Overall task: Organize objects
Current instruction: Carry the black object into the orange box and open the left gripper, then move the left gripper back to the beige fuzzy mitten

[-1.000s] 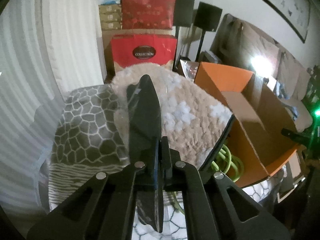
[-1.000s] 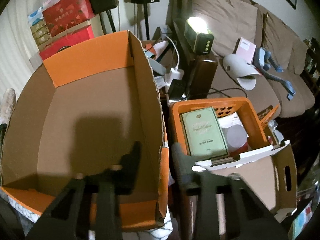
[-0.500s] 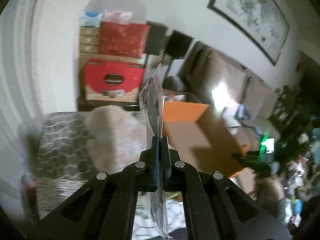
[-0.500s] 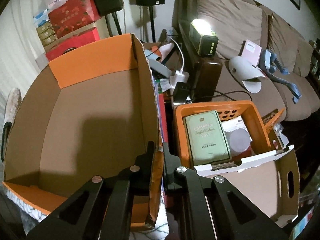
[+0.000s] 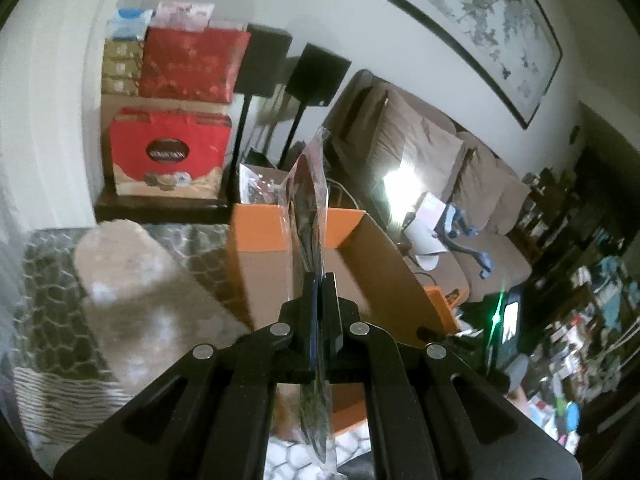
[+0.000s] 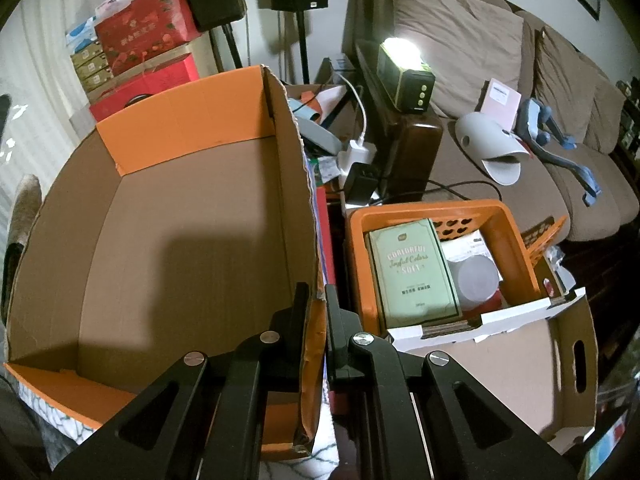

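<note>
The left claw (image 5: pixel 318 280) pinches a thin packet (image 5: pixel 310 216) in the air above the box (image 6: pixel 180 216), and the right claw (image 6: pixel 316 294) pinches the box's wall, so the slippery packet could slide out and miss the box.

Clear, glossy plastic bag (image 5: pixel 308 200) around a dark item, crinkled at its edge. Large box (image 6: pixel 180 216) of matt corrugated cardboard, brown inside, orange outside, its near rim torn and rough. Crate (image 6: pixel 516 248) of smooth orange plastic with pierced walls. Sofa (image 6: pixel 480 80) in soft, matt brown cloth. Fuzzy beige fabric (image 5: pixel 132 280) on a patterned cloth cover (image 5: pixel 48 300). Matt black plastic gripper arms with bright metal rivets (image 6: pixel 362 338).
</note>
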Motion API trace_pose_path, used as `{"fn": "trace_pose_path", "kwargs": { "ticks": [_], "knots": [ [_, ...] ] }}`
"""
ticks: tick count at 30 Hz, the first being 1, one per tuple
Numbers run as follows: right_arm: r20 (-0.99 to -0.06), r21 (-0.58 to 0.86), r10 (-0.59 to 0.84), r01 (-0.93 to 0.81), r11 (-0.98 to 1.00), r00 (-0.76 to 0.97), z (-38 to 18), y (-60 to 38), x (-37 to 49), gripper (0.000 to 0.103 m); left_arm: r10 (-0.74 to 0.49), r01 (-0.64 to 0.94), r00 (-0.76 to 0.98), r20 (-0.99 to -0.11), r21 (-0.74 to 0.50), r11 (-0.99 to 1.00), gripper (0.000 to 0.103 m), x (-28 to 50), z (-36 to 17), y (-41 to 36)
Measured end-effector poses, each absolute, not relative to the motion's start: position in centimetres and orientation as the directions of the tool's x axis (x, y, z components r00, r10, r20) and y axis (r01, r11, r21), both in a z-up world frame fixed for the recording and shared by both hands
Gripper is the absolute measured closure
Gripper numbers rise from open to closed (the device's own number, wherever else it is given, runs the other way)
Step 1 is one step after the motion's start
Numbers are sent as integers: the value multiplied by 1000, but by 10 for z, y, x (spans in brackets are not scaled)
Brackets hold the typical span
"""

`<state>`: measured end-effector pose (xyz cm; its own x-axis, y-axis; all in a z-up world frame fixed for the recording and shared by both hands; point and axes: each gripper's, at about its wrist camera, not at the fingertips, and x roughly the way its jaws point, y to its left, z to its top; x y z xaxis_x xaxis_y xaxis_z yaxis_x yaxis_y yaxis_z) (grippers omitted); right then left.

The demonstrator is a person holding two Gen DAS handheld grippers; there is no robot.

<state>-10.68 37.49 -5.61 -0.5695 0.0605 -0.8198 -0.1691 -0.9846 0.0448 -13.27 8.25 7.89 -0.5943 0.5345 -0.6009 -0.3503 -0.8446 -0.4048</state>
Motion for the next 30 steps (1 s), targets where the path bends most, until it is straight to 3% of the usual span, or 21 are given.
{"fn": "trace_pose_path", "kwargs": {
  "ticks": [9, 20, 21, 23, 25, 30],
  "knots": [
    [-820, 44, 61, -168, -985, -569, -56, 375, -107, 97, 554, -303, -546, -628, -469, -830, 101, -165, 48, 112],
    [-820, 44, 61, -169, -985, -569, -56, 375, -107, 96, 478, -290, -551, -684, -381, -878, 98, -178, 30, 152],
    [-821, 45, 60, -170, -984, -568, -56, 375, -107, 96, 478, -291, -547, -687, -380, -878, 93, -179, 27, 154],
    [-821, 47, 58, -170, -984, -568, -56, 375, -107, 96, 480, -294, -542, -690, -379, -877, 72, -178, 27, 155],
    [-821, 50, 57, -170, -984, -567, -55, 376, -106, 96, 483, -296, -560, -673, -382, -875, 45, -176, 30, 156],
    [-822, 49, 57, -170, -984, -567, -55, 376, -106, 96, 467, -295, -580, -667, -362, -884, 44, -174, 37, 141]
  ]
}}
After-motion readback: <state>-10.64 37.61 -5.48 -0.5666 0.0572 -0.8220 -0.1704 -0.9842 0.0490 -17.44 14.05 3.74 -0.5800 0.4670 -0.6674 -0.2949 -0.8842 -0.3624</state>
